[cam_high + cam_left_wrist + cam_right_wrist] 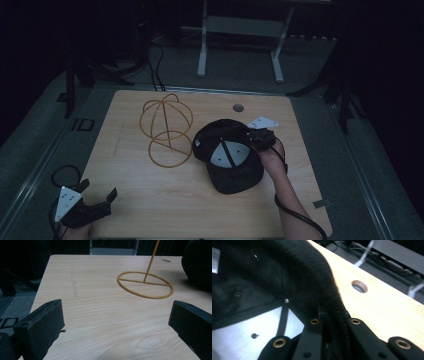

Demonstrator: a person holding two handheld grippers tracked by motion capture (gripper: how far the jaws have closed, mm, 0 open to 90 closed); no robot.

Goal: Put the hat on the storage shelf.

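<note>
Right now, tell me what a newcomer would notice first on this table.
The black cap lies upside down right of centre, its rim pinched in the right gripper. Beside it, to the left, stands a yellow wire hat stand. The left gripper hangs open at the table's near left corner.

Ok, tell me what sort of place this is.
Probably a lab or recording workspace, not a home: a bare light wooden table with a cable hole, a grey metal equipment frame behind it, black cables on the carpet, and dim lighting.
</note>
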